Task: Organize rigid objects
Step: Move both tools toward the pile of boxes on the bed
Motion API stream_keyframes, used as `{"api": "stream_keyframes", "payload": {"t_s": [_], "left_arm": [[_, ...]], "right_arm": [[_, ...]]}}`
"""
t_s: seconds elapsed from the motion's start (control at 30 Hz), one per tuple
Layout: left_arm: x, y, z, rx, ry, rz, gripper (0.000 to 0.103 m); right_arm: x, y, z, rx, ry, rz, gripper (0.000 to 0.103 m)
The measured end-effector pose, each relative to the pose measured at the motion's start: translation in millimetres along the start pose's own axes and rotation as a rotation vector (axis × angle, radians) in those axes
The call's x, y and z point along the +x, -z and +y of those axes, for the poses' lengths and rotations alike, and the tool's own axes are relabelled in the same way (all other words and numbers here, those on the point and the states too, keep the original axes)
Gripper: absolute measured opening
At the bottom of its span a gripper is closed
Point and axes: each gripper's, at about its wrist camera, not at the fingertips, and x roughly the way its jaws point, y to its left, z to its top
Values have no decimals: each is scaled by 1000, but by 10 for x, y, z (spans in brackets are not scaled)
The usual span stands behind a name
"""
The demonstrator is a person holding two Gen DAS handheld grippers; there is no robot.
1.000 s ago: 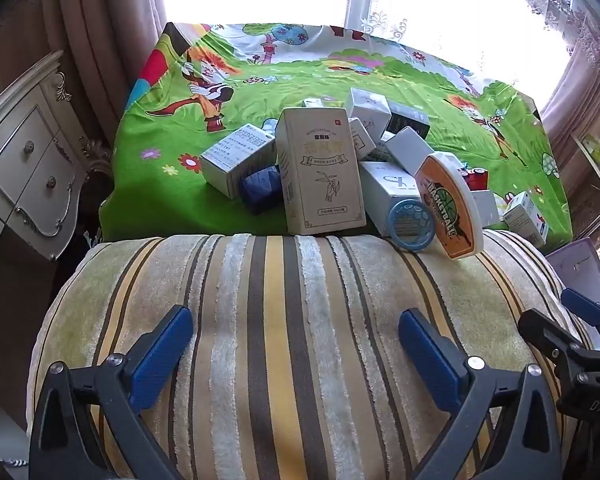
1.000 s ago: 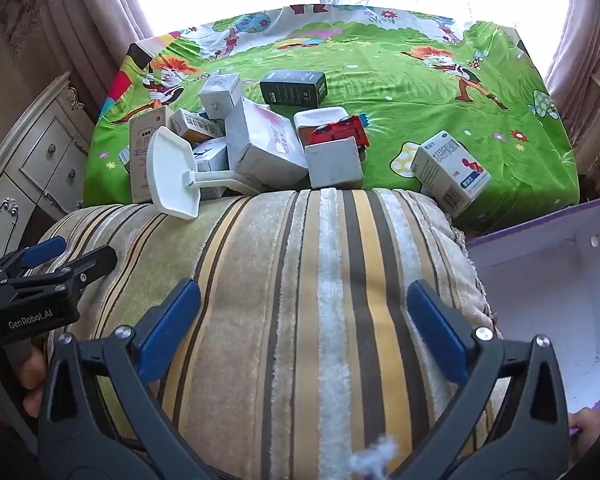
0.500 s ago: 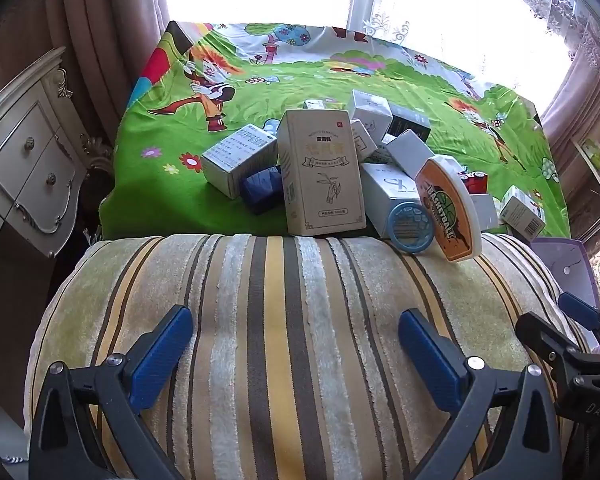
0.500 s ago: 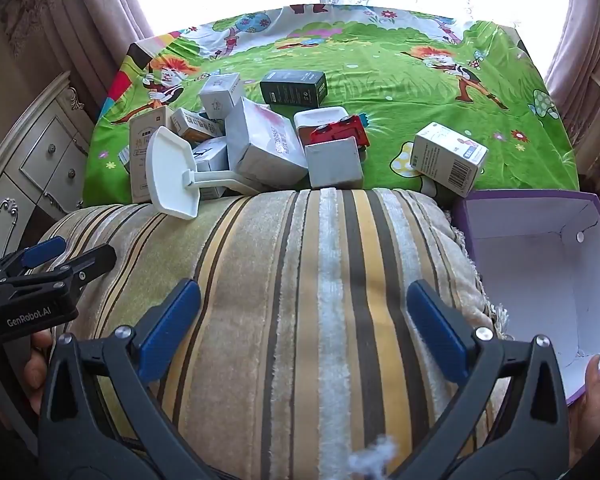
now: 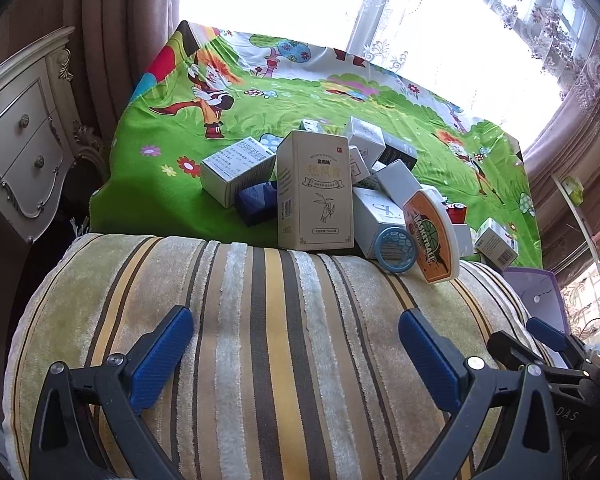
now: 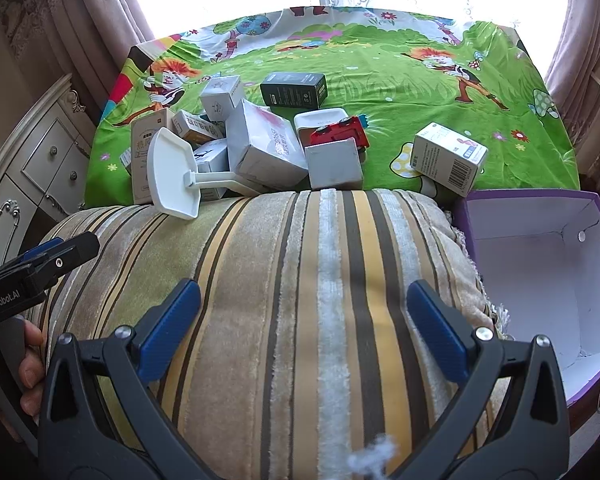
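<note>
Jumbled cartons (image 6: pixel 264 148) on green cartoon cloth (image 6: pixel 400 64); open purple box (image 6: pixel 540 264) rightward.

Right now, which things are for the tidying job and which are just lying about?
For the job: pile of boxes, red toy car, basketball hoop toy, purple box, both open tools.

Just there: striped cushion, white dresser, curtains.

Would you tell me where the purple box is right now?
In the right wrist view, the purple box sits open at the right edge, beside the striped cushion and just below the barcoded white carton.
</note>
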Motion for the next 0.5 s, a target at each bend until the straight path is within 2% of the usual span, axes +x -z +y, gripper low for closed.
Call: {"api": "stream_keyframes", "payload": {"t_s": [0.13, 0.3, 0.5], "left_arm": [[-10, -31, -3, -7, 24, -9, 103], [35, -125, -25, -1, 42, -1, 95], [213, -332, -24, -21, 46, 28, 91]], "right_arm": [[16, -13, 4, -11, 6, 7, 103], [45, -41, 18, -17, 9, 20, 103], [80, -60, 2, -15, 2, 29, 103]]}}
